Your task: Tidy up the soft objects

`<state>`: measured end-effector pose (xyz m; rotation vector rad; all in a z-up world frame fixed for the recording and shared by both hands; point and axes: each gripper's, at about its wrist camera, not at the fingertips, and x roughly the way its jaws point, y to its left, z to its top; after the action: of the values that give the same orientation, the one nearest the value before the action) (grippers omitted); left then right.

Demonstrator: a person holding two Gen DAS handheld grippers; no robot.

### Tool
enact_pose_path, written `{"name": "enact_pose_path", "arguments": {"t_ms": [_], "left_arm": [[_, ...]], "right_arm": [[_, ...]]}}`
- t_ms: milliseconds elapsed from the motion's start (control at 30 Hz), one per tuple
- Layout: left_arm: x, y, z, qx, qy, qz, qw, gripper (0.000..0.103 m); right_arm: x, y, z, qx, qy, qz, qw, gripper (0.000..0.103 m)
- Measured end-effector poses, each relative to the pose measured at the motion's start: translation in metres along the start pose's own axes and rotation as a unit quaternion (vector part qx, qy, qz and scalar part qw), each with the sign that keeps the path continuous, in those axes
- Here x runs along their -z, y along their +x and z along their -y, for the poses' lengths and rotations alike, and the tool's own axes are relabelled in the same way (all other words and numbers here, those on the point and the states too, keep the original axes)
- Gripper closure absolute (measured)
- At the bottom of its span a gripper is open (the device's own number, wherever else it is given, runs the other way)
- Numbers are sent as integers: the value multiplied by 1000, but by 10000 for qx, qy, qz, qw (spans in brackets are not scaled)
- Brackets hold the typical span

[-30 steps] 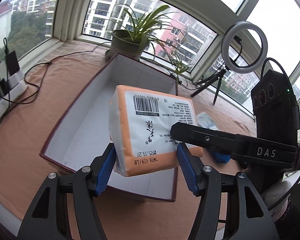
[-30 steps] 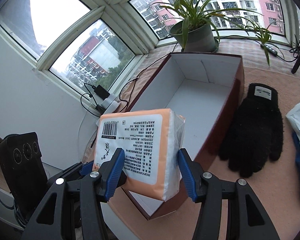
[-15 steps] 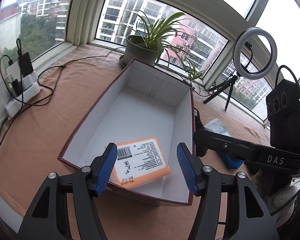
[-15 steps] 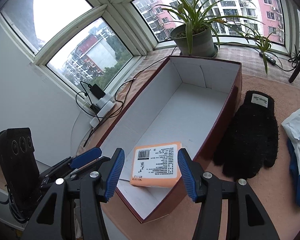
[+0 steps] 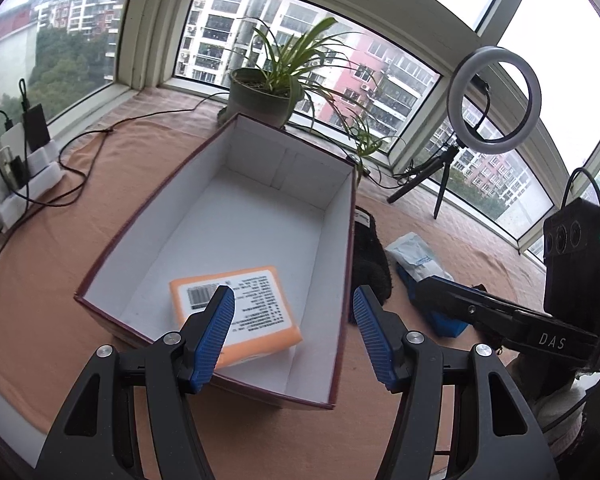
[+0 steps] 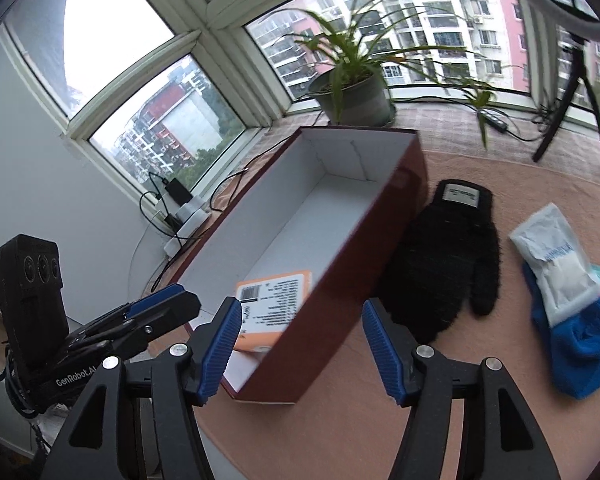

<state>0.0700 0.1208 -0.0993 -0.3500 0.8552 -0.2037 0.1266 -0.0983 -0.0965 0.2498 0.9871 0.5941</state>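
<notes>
The tissue pack (image 5: 236,312), held between both sets of pads a second ago, now lies flat in the near end of the box (image 5: 342,248), close to its near wall. That makes one soft item stowed. The left hand-held gripper (image 5: 292,328) hangs over that near end, jaws parted and empty. The right hand-held gripper (image 6: 300,340) has just been opening wider; nothing is gripped, though the box's right wall shows between its pads. Its view has swung right toward the items left on the bench (image 6: 380,420): a black glove (image 6: 452,248) just beside the box's right wall, then a white packet (image 6: 556,256) lying on a blue cloth (image 6: 580,344). The far part of the box is bare, giving room; the tall right wall must be cleared when lifting things in.
</notes>
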Motion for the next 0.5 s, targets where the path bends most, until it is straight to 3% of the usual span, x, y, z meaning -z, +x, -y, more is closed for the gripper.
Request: {"name": "enact_pose_path", "arguments": {"t_ms": [267,400,500], "left_arm": [[13,9,40,140,105,-106,9998,43],[22,16,65,195,136,-192,9995,43],[30,21,85,245,174,-259,9992,42]], "right_arm": [[20,-48,57,220,386,294,9986,43],[30,-74,81,445,216,388,9980,25],[35,-93,100,595,139,435,9972,23]]}}
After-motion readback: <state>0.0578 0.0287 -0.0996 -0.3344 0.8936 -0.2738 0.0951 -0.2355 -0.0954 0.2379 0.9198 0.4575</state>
